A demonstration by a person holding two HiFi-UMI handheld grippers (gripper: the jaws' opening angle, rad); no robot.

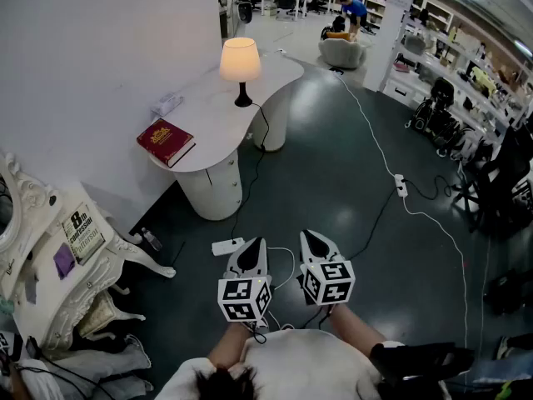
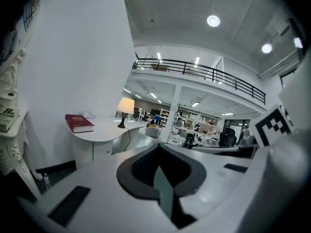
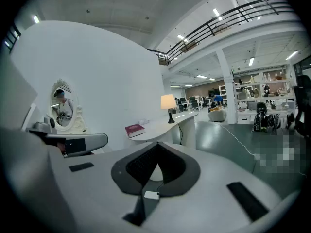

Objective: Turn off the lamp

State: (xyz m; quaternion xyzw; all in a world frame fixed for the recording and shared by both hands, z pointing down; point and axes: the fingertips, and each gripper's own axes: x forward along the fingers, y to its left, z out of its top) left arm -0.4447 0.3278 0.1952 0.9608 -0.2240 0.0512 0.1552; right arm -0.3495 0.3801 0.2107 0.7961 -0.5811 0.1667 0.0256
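The lamp point(image 1: 240, 60) is lit, with a cream shade and a dark stem. It stands on the curved white table point(image 1: 213, 111) against the wall, far ahead of both grippers. Its black cord point(image 1: 261, 140) runs down the table's side. Low in the head view, my left gripper point(image 1: 254, 245) and right gripper point(image 1: 314, 238) hang side by side over the dark floor, both shut and empty. The left gripper view has the lamp point(image 2: 126, 106) small beyond the left gripper point(image 2: 158, 147). The right gripper view shows the lamp point(image 3: 168, 102) above the right gripper point(image 3: 158, 147).
A red book point(image 1: 166, 142) and a small white object point(image 1: 166, 103) lie on the table. A white power strip point(image 1: 227, 247) rests on the floor just left of my grippers. A white cable leads to another strip point(image 1: 400, 186). Ornate white furniture point(image 1: 37, 248) stands at left, office chairs point(image 1: 441, 119) at right.
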